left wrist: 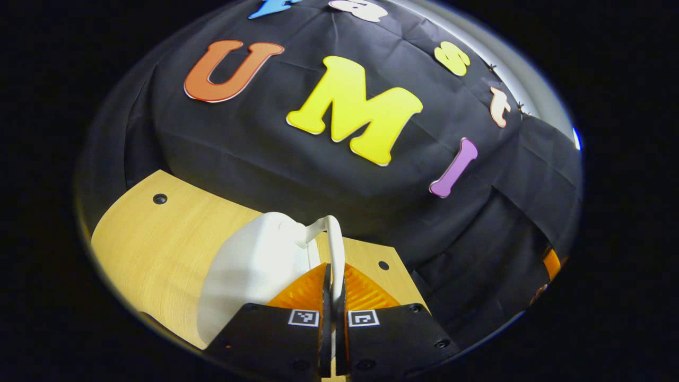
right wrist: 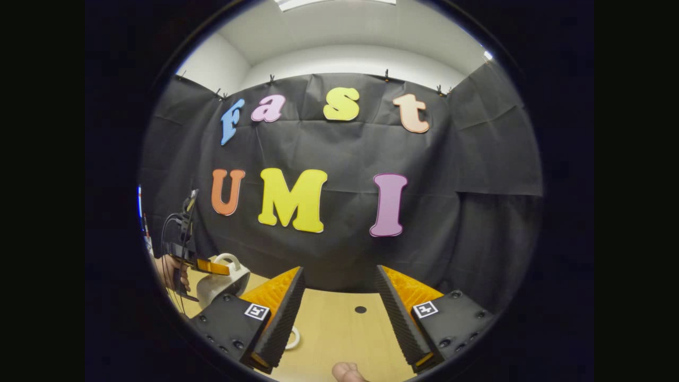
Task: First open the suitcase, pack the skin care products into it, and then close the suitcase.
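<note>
A small white suitcase (left wrist: 254, 265) with a curved white handle (left wrist: 334, 239) is just ahead of me over the wooden table (left wrist: 159, 233). My left gripper (left wrist: 333, 270) is shut on that handle, both fingers pressing its thin loop. In the right gripper view the same suitcase (right wrist: 223, 284) is at the far left, with the left gripper (right wrist: 212, 267) on its handle and a hand (right wrist: 170, 270) holding that gripper. My right gripper (right wrist: 339, 297) is open over the table (right wrist: 339, 334), nothing between its fingers. I cannot tell whether the suitcase rests on the table or hangs.
The table has small round holes (left wrist: 159, 199) (right wrist: 360, 309). A white ring-shaped thing (right wrist: 293, 338) lies partly hidden behind my right gripper's left finger. A fingertip (right wrist: 347, 373) pokes in at the bottom edge. The black cloth wall stands close behind the table.
</note>
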Demonstrator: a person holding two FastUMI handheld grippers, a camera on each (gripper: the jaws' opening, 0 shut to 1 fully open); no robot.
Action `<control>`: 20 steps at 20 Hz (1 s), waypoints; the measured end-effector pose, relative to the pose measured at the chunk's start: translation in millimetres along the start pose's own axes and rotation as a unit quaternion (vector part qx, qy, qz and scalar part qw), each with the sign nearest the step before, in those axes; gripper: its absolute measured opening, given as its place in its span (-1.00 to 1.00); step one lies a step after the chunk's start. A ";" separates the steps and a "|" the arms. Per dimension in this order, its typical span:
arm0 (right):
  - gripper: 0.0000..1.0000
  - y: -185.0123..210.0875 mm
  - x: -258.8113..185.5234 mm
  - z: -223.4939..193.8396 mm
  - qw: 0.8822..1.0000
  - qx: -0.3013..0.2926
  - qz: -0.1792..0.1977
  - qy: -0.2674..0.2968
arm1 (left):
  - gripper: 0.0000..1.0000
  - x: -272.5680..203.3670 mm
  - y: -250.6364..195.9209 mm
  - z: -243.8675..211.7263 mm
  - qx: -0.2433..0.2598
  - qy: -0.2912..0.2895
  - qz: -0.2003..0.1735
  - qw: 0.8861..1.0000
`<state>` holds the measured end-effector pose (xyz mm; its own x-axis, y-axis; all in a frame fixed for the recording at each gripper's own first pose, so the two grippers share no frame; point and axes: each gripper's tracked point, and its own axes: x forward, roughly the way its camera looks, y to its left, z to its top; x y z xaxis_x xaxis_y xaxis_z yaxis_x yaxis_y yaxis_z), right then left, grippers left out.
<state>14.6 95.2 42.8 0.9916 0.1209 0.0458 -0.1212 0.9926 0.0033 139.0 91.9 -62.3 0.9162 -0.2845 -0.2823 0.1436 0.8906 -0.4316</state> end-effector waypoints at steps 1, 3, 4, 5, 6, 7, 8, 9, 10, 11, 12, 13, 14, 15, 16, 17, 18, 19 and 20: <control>0.55 -5.3 -1.2 -2.1 1.000 -0.003 -0.004 0.002 | -0.89 6.6 -8.0 -8.7 0.010 0.009 -0.001 1.000; 0.59 -14.0 -2.1 -6.1 1.000 -0.005 -0.009 0.007 | -0.88 18.2 -19.3 -24.3 0.057 0.021 0.024 0.998; 0.58 -18.0 -3.0 -7.5 1.000 -0.006 -0.011 0.009 | -0.88 22.7 -22.5 -29.3 0.099 0.021 0.049 0.994; 0.58 -22.4 -3.8 -8.3 1.000 -0.007 -0.015 0.011 | -0.88 30.4 -26.4 -35.6 0.141 0.024 0.062 0.988; 0.58 -26.6 -5.9 -9.2 1.000 -0.008 -0.018 0.014 | -0.88 38.2 -31.2 -43.9 0.177 0.032 0.069 0.981; 0.58 -29.7 -7.1 -10.3 1.000 -0.009 -0.018 0.017 | -0.88 46.2 -37.6 -53.9 0.201 0.045 0.073 0.976; 0.58 -31.0 -7.4 -11.5 1.000 -0.009 -0.017 0.019 | -0.88 53.3 -43.0 -67.4 0.211 0.057 0.074 0.973; 0.58 -32.2 -9.0 -12.7 1.000 -0.011 -0.016 0.021 | -0.88 58.2 -48.9 -79.3 0.217 0.066 0.075 0.971; 0.58 -36.7 -10.6 -12.5 0.999 -0.014 -0.019 0.022 | -0.88 64.1 -50.8 -90.5 0.224 0.075 0.079 0.968; 0.55 -40.0 -12.3 -11.3 0.999 -0.016 -0.021 0.022 | -0.88 70.5 -51.3 -102.8 0.234 0.085 0.083 0.965; 0.59 -42.5 -16.4 -16.9 0.999 -0.016 -0.022 0.024 | -0.89 75.8 -51.5 -113.5 0.244 0.094 0.087 0.961; 0.55 -45.4 -18.2 -19.4 0.999 -0.016 -0.024 0.027 | -0.88 79.1 -54.5 -125.8 0.254 0.104 0.089 0.957; 0.59 -48.6 -20.2 -22.1 0.999 -0.017 -0.026 0.032 | -0.88 84.5 -55.7 -137.8 0.265 0.114 0.089 0.953; 0.59 -50.9 -21.7 -25.6 0.999 -0.018 -0.028 0.037 | -0.88 89.7 -54.7 -146.9 0.287 0.122 0.090 0.946; 0.58 -53.6 -23.0 -29.5 0.999 -0.018 -0.030 0.041 | -0.88 94.7 -53.4 -155.4 0.310 0.131 0.095 0.937; 0.58 -56.0 -25.0 -33.1 0.998 -0.018 -0.031 0.047 | -0.88 96.5 -52.9 -167.9 0.326 0.142 0.097 0.930; 0.58 -57.3 -27.9 -37.0 0.998 -0.018 -0.034 0.053 | -0.88 98.8 -52.1 -178.8 0.333 0.153 0.096 0.926; 0.58 -58.8 -28.6 -40.0 0.998 -0.017 -0.035 0.058 | -0.88 99.1 -51.5 -186.8 0.335 0.161 0.099 0.923; 0.58 -61.5 -28.6 -42.7 0.997 -0.017 -0.036 0.062 | -0.88 99.6 -49.8 -192.0 0.337 0.168 0.104 0.920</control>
<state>-4.4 31.1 -1.3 0.9960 0.0465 -0.0766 -0.0491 0.9983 -0.0321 151.4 -48.9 -233.4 0.7993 -0.0757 -0.5962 0.2815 0.9237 0.2600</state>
